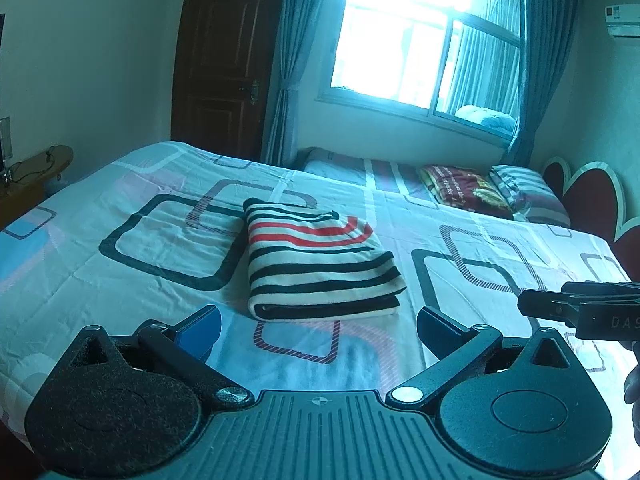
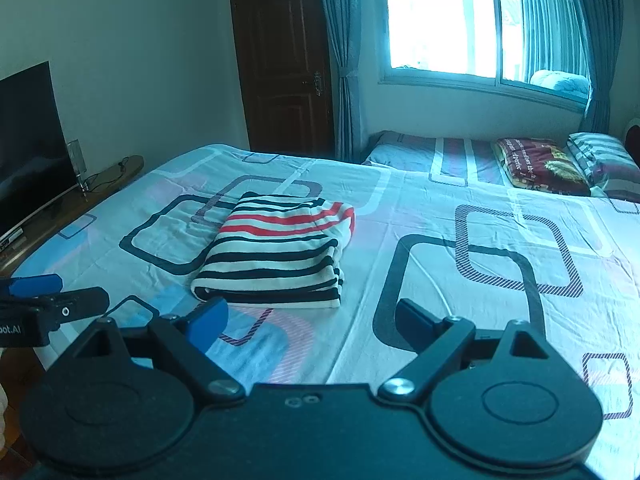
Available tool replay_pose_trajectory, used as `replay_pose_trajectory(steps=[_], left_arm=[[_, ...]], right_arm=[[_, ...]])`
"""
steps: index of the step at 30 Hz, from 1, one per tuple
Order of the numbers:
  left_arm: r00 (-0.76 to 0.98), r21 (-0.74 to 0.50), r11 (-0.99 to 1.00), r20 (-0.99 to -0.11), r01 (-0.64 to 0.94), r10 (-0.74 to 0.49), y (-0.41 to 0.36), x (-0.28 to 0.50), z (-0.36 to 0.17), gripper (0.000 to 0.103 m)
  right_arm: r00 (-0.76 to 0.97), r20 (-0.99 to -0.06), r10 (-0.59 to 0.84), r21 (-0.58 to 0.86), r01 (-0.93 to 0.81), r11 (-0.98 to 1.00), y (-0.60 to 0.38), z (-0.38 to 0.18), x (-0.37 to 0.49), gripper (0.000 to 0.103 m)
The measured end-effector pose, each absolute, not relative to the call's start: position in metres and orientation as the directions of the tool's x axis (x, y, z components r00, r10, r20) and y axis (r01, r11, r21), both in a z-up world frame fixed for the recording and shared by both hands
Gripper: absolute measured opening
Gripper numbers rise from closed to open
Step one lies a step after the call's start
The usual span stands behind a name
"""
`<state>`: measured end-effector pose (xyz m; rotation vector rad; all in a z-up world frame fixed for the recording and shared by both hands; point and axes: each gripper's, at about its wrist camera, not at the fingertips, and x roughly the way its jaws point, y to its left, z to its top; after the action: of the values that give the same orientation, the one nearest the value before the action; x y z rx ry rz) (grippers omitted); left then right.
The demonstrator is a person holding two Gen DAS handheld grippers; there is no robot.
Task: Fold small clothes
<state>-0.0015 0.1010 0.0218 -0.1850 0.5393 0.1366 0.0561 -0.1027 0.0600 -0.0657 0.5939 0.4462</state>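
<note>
Garment: a cream knit top with black and red stripes (image 1: 316, 260) is lying folded into a thick rectangle on the bed, well forward of both tools and touching neither.
Bed: a pale sheet printed with dark rounded squares (image 1: 120, 280) is lying under the garment (lightly creased around it).
Left gripper (image 1: 320, 330): its two blue-padded fingers are standing wide apart and holding nothing, hovering over the sheet just short of the garment's near folded edge.
Right gripper (image 2: 310, 322): its fingers are likewise spread wide and gripping nothing, pointing at the garment's near right corner.
Side by side: the right tool is showing at the right edge of the left view, and the left tool at the left edge of the right view.
Far end: a dark red printed pillow (image 2: 540, 164) and a striped pillow (image 2: 604, 160) are lying beside each other below the bright window (image 2: 480, 24).
Left wall: a black flat television (image 2: 28, 148) is standing on a wooden shelf (image 2: 108, 184).
</note>
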Motion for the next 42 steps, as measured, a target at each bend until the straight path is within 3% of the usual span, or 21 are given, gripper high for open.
replay_pose_trajectory(steps=[42], left_arm=[[0.858,-0.099,0.983,-0.507,-0.153,0.082,0.1019,0.0015,0.0252,0.103]], right_arm=[[0.746,-0.549,0.377,0.049,-0.422,0.905,-0.0963,0.0625,0.0598,0.091]])
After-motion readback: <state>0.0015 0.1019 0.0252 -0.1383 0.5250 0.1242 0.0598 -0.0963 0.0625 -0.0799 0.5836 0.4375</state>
